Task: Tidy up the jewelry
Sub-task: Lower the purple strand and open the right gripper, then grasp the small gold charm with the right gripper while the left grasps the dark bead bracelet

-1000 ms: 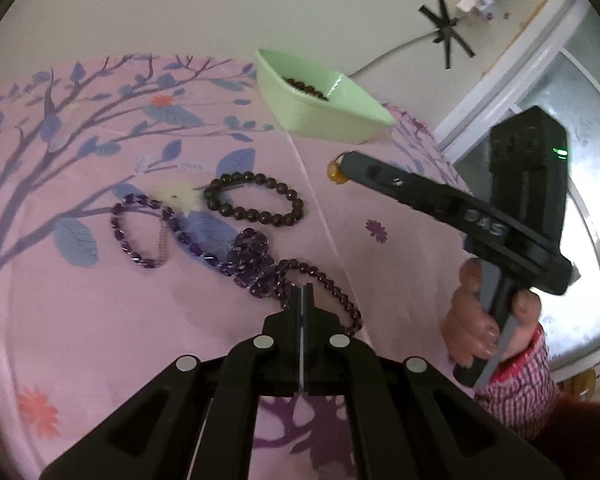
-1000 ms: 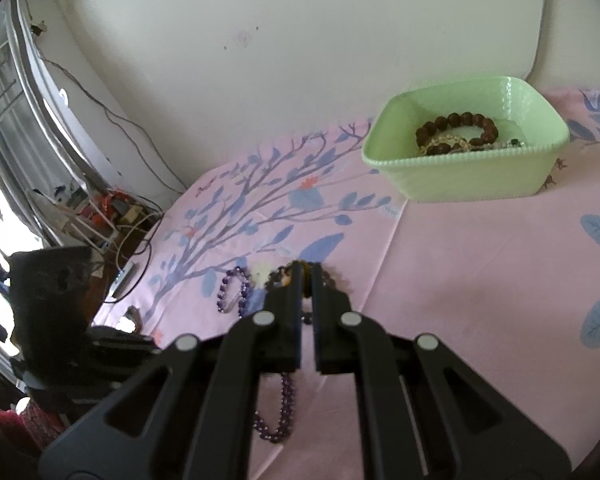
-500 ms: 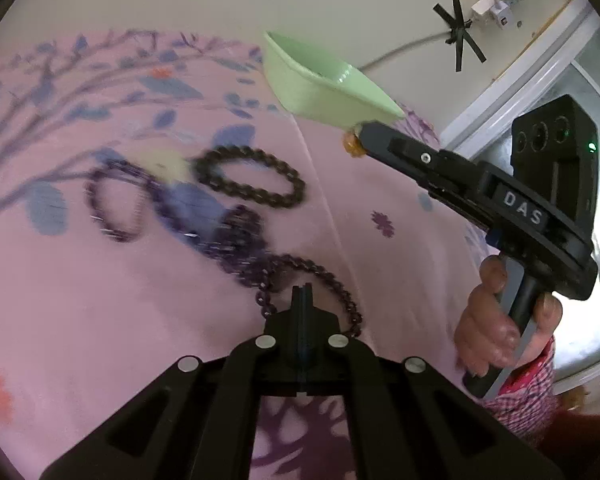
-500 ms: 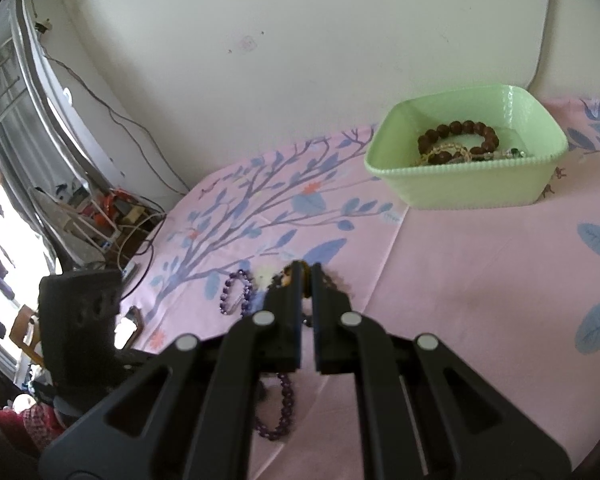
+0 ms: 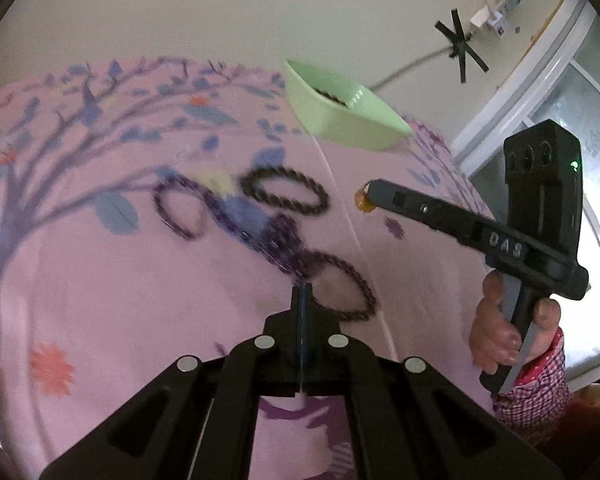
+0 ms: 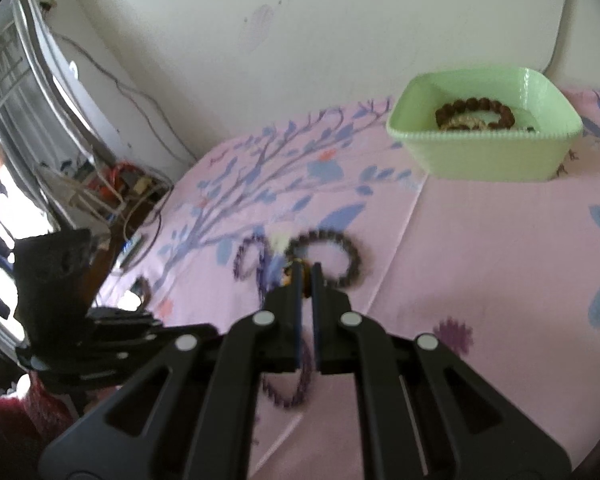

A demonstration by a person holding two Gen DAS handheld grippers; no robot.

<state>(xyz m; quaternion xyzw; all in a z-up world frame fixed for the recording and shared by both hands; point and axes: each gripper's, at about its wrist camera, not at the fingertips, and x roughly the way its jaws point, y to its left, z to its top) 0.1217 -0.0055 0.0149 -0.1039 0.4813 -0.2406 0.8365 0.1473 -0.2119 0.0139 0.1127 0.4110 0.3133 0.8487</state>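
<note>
A dark bead bracelet point(image 5: 284, 197) point(image 6: 328, 258) and a long purple bead strand point(image 5: 260, 236) point(image 6: 256, 264) lie on the pink flowered cloth point(image 5: 100, 280). A green tray point(image 5: 344, 116) point(image 6: 484, 132) stands at the back with a brown bracelet point(image 6: 476, 110) in it. My left gripper point(image 5: 302, 290) is shut and empty, just above the strand's near loop point(image 5: 344, 288). My right gripper point(image 6: 306, 270) point(image 5: 366, 200) is shut on a small amber bead piece point(image 5: 362, 202) point(image 6: 288, 278), held above the cloth near the dark bracelet.
A white wall runs behind the table. A window frame point(image 5: 520, 80) and taped cables point(image 5: 460, 44) are at the right in the left wrist view. Cluttered wires and boxes point(image 6: 116, 184) lie on the floor beyond the table's left edge.
My left gripper has pulled back and risen from the purple strand. My right gripper has moved lower and closer to the dark bracelet, still holding the amber piece.
</note>
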